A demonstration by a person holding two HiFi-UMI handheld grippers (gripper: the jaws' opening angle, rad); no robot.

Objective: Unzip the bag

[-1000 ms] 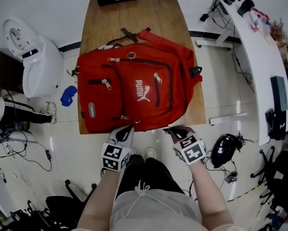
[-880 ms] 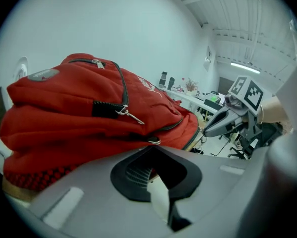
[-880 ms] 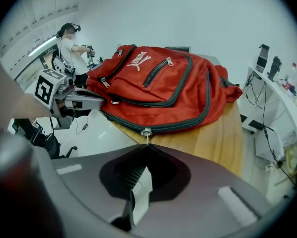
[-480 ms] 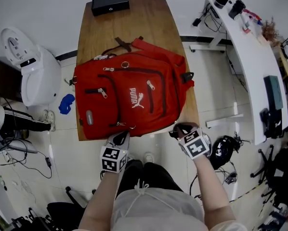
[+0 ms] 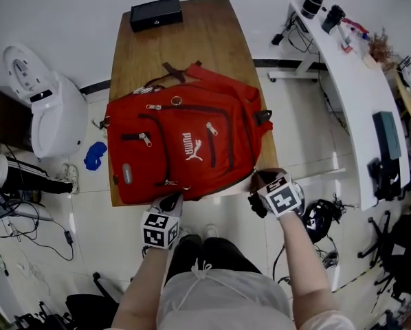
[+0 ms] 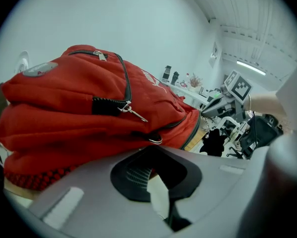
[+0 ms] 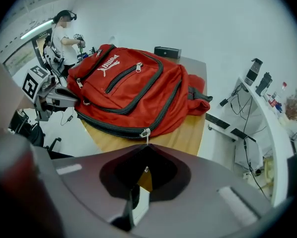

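Observation:
A red backpack (image 5: 185,150) lies flat on the wooden table (image 5: 212,40), its front pockets up. My left gripper (image 5: 170,201) is at the bag's near edge and is shut on the red fabric (image 6: 89,113) there, beside a small metal ring (image 6: 156,141). At the bag's near right corner my right gripper (image 5: 260,182) is shut on the thin pull that hangs from the main zip's slider (image 7: 145,132). In the right gripper view the dark zip track (image 7: 109,125) runs left from the slider along the bag's edge.
A black box (image 5: 155,12) sits at the table's far end. A white desk (image 5: 357,81) with gear stands to the right, a white machine (image 5: 40,95) to the left. A blue object (image 5: 94,155) lies on the floor. Another person (image 7: 64,33) stands behind the bag.
My right gripper has moved right along the bag's near edge to its right corner, with the zip pull in it. The left gripper has stayed on the near edge.

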